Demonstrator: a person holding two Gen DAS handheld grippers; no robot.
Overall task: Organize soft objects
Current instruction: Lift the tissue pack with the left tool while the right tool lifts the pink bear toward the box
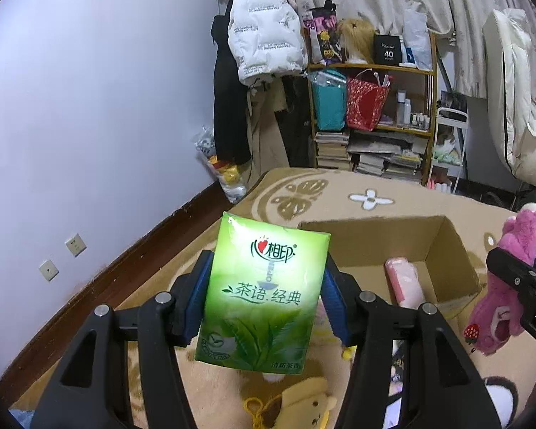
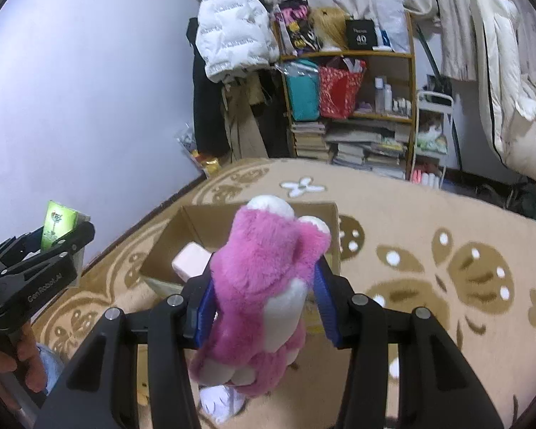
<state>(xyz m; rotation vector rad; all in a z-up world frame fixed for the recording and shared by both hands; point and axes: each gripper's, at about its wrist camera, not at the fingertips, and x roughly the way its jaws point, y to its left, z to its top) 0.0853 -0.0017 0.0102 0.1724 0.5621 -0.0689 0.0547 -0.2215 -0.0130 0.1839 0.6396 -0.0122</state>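
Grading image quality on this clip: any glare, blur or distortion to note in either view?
Left wrist: glare washes the green tissue pack; fisheye bends the baseboard. Right wrist: the pink plush bear is slightly soft; dark vignette fills the corners.

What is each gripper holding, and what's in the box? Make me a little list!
left gripper: shut on green tissue pack
right gripper: shut on pink plush bear
cardboard box: open, on the carpet
inside box: pink soft roll
on carpet below: yellow plush toy
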